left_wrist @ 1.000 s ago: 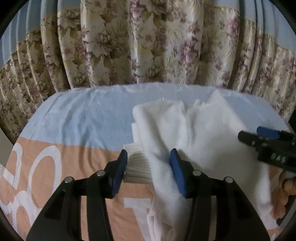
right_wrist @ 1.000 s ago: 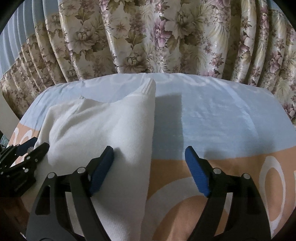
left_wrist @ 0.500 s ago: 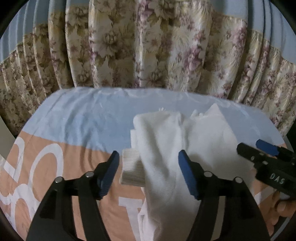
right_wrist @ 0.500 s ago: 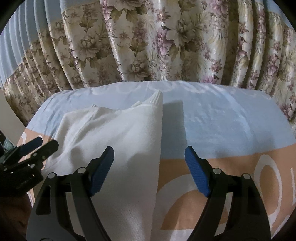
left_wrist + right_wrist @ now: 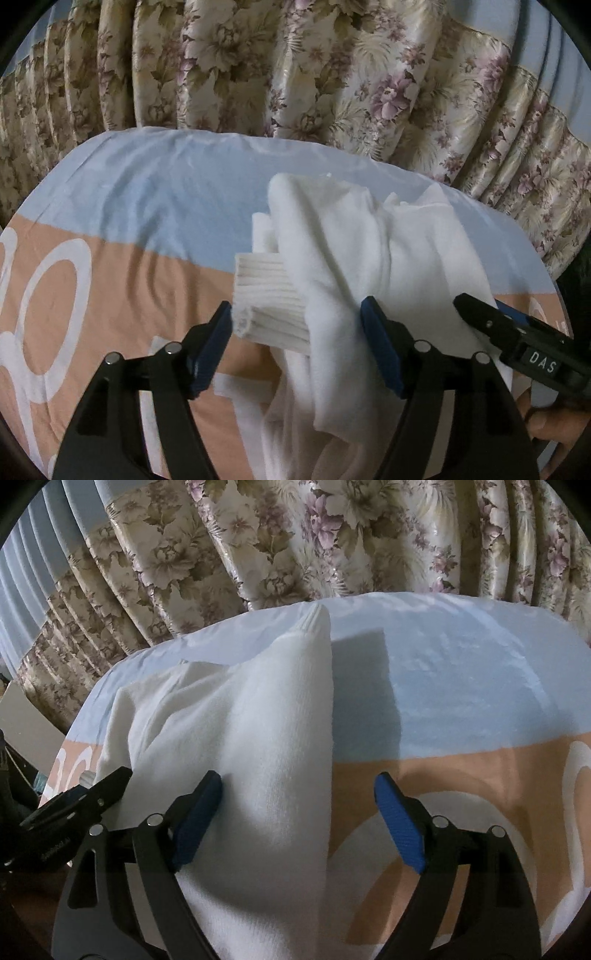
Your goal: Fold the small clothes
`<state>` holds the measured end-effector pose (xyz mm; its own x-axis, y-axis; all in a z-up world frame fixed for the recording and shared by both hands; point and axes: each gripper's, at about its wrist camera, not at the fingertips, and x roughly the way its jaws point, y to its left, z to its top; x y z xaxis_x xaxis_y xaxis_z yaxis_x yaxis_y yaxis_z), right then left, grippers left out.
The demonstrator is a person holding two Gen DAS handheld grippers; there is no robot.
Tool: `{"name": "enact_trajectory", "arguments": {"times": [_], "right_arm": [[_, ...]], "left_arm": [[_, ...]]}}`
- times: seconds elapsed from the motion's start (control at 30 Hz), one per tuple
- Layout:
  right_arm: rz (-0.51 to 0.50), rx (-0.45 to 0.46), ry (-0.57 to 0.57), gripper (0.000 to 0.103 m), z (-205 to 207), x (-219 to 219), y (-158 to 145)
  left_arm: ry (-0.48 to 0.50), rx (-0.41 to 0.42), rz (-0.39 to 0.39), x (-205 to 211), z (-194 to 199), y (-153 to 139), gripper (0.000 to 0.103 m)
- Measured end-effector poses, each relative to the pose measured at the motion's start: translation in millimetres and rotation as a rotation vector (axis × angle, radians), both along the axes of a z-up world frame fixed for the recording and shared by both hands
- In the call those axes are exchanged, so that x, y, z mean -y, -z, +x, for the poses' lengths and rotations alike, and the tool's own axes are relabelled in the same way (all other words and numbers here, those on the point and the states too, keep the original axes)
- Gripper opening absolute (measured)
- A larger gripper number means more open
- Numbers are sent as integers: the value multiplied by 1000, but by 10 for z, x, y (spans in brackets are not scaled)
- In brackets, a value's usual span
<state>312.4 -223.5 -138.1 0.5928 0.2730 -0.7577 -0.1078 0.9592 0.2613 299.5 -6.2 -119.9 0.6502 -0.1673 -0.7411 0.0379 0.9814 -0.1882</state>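
Observation:
A white knit garment point(image 5: 369, 266) lies bunched in folds on the bed, its ribbed cuff point(image 5: 269, 299) sticking out to the left. My left gripper point(image 5: 297, 321) stands open just above it, with the cuff and one fold between its blue pads, which do not squeeze them. In the right wrist view the garment point(image 5: 258, 738) runs down the left half. My right gripper point(image 5: 297, 781) straddles its right edge and its jaws are opening; the left pad point(image 5: 195, 812) rests on the cloth, the right pad hangs over bare sheet. Each gripper shows in the other's view: right gripper point(image 5: 517, 332), left gripper point(image 5: 74, 801).
The bed sheet point(image 5: 147, 206) is pale blue at the back and peach with white rings point(image 5: 480, 775) in front. Floral curtains point(image 5: 295, 66) hang close behind the bed's far edge. A person's hand point(image 5: 546, 421) shows at the lower right, holding the right gripper.
My left gripper's jaws spread apart from close around the ribbed cuff to wide. The right jaws widened slightly. Both views tilted and dipped back toward the garment.

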Motion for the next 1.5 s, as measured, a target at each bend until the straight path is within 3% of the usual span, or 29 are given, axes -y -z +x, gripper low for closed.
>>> {"name": "enact_trajectory", "arguments": {"times": [0.03, 0.1, 0.17, 0.33, 0.5, 0.6, 0.87, 1.17, 1.33, 1.4, 1.43, 1.5], "right_arm": [[0, -1, -4, 84, 2, 0, 3], [7, 0, -25, 72, -1, -13, 1], [3, 8, -56, 62, -15, -75, -13], [1, 18, -65, 56, -17, -117, -17], [5, 51, -79, 37, -60, -144, -59], [33, 59, -70, 34, -75, -89, -86], [-18, 120, -56, 33, -134, 136, -395], [-143, 142, -25, 33, -342, 1113, -782], [-171, 85, 36, 34, -442, 1625, -555], [-189, 38, 57, 39, -432, 1753, -308], [-208, 39, 68, 41, -450, 1775, -238], [-226, 72, 100, 58, -541, 1806, -194]], "left_arm": [[11, 1, -14, 16, -4, 11, 64], [35, -8, -54, 47, 4, 31, 53], [52, 1, -34, 130, 1, 16, 45], [41, 11, -56, 151, -18, 21, 36], [31, 32, -42, 183, -43, -37, 27], [31, 43, -37, 218, -52, -90, 26], [74, 65, -56, 515, -16, -332, 25], [184, 44, -100, 1587, -86, -440, 26], [220, -21, -75, 2165, -62, -132, 27], [201, 3, -44, 2217, -69, -83, 31], [200, 6, -41, 2222, -75, -80, 36], [187, 9, -17, 2181, -78, -66, 53]]}}
